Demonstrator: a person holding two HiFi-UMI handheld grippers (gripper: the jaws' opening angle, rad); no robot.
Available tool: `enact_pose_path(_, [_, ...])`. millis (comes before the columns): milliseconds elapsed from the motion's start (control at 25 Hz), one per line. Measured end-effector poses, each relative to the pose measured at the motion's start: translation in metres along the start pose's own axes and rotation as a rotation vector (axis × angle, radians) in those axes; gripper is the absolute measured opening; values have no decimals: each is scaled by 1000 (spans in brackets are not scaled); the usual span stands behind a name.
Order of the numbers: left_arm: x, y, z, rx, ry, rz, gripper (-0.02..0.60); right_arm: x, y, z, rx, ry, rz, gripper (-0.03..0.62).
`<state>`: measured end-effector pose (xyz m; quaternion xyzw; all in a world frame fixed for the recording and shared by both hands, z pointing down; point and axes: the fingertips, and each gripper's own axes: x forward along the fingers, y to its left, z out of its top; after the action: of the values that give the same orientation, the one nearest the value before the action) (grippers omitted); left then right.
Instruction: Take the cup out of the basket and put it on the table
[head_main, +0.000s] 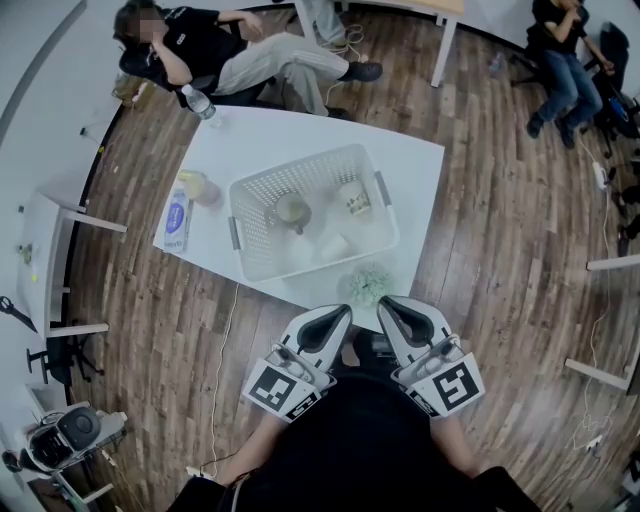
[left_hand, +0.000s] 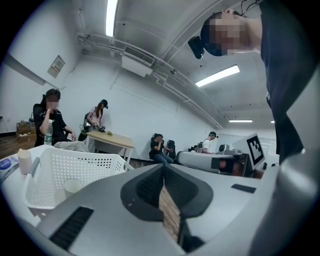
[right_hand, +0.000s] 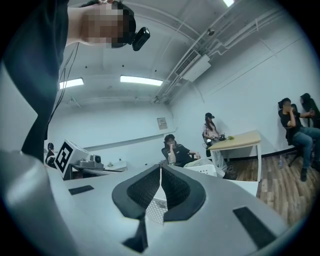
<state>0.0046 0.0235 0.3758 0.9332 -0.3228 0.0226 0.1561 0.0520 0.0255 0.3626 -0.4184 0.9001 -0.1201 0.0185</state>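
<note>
head view: left tongs (head_main: 338, 314) and right tongs (head_main: 386, 304) level, side by side, both closed on nothing.

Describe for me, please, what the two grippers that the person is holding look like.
The left gripper and the right gripper are alike: smooth light-grey shells that taper forward, with black textured pads lining the jaws. At the back of each sits a white cube with a black square marker: left cube, right cube. The person wears a black top.
</note>
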Motion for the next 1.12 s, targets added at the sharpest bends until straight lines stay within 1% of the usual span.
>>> enact_pose_path(120, [7, 8, -4, -9, 24, -18, 11, 3, -3, -1, 6, 2, -16, 28])
enact_pose_path(280, [20, 25, -3, 4, 58, -46, 11, 3, -11, -2, 13, 3, -72, 28])
enact_pose_path(480, [44, 68, 5, 61, 114, -73, 11, 2, -25, -1, 17, 0, -171, 28])
enact_pose_path(600, [64, 98, 9, 65, 153, -87, 11, -4, -32, 2, 20, -4, -239, 28])
enact_pose_path(680, [79, 114, 10, 63, 186, -112, 12, -10, -35, 3, 21, -7, -288, 28])
enact_pose_path(720, [86, 121, 9, 75, 208, -125, 15, -13, -36, 3, 21, -8, -313, 28])
enact_pose_path(800, [101, 135, -1, 116, 270, -148, 44, -19, -38, 3, 24, -9, -361, 28])
enact_pose_path(880, [117, 151, -18, 159, 350, -160, 109, -26, -41, 1, 30, -9, -407, 28])
enact_pose_path(920, [125, 159, -27, 178, 390, -163, 131, -29, -42, 1, 34, -9, -430, 28])
enact_pose_path(1000, [142, 174, -49, 210, 468, -169, 158, -34, -45, -1, 44, -8, -476, 28])
enact_pose_path(1080, [158, 188, -71, 214, 532, -176, 200, -39, -47, -3, 51, -2, -513, 28])
enact_pose_path(1120, [165, 194, -81, 199, 557, -179, 219, -41, -48, -5, 53, 0, -527, 28])
